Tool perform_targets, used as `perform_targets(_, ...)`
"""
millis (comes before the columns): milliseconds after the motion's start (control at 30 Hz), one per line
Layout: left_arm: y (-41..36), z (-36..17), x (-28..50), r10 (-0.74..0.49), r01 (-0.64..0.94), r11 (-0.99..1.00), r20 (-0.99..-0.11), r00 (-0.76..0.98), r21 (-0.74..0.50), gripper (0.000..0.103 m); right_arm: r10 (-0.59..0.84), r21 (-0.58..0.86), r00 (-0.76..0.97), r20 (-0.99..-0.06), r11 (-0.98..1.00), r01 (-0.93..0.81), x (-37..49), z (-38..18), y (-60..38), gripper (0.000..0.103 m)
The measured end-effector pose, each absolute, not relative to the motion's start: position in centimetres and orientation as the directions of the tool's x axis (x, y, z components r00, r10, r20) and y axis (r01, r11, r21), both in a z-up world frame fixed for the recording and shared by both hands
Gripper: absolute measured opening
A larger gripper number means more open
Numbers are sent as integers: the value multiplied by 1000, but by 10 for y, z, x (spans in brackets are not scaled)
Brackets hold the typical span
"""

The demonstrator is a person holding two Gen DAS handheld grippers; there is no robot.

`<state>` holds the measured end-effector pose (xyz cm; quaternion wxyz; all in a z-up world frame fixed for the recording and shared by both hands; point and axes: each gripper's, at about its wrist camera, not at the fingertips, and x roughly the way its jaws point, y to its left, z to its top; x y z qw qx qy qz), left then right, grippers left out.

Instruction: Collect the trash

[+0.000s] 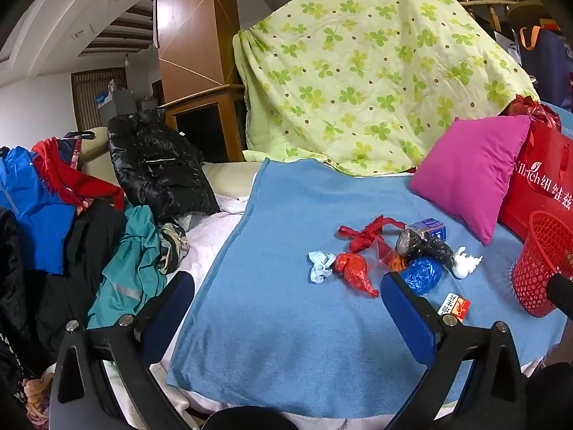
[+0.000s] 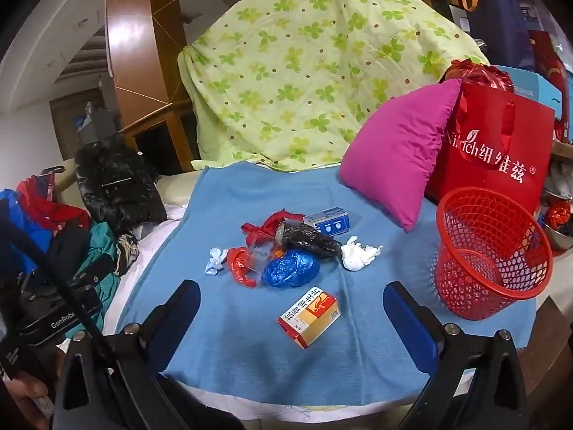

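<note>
Trash is all piled mid blue blanket (image 2: 250, 322), w/ the red mesh basket (image 2: 490, 251) standing upright at the right edge, just in front of the red gift bag (image 2: 501, 150) and pink pillow (image 2: 394, 157).

Biggest first, imo:
- black plastic wad (image 2: 311, 240): soft, crinkly, prob light. Pinch the bulk mid-length, thin film will slip otherwise.
- blue bag ball (image 2: 292, 268): squishy, near weightless, take it across the widest part.
- orange/white carton (image 2: 309, 317): lies apart from the pile, nearest the cameras. Stiff-ish card, crushes if squeezed hard, so grab across the flat long sides.
- blue box (image 2: 327, 222): at the far side of the pile, same deal, rigid edges.
- red bag scraps (image 2: 243, 267) and the red ribbon-like bit (image 2: 272, 224): floppy and slick, go for the knotted lump.
- white tissue (image 2: 358, 254) and the pale crumpled bit (image 2: 215, 265): super light and soft, any pinch works.

Left hand-held gripper (image 1: 286, 308) and right hand-held gripper (image 2: 292, 317) both hang above the near blanket edge, jaws spread wide, nothing in them. The carton sits between the right one's fingers in its view, but no contact afaict.
</note>
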<state>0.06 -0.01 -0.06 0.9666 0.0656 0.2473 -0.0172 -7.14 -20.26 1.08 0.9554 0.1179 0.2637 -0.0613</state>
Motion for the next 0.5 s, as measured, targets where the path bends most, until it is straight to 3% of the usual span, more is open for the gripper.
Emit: perform_targets(500,-2,-7,2,-15,82,990,-492,871,115,103,-75,180,852,-518,964,194,-75,13,-199,103)
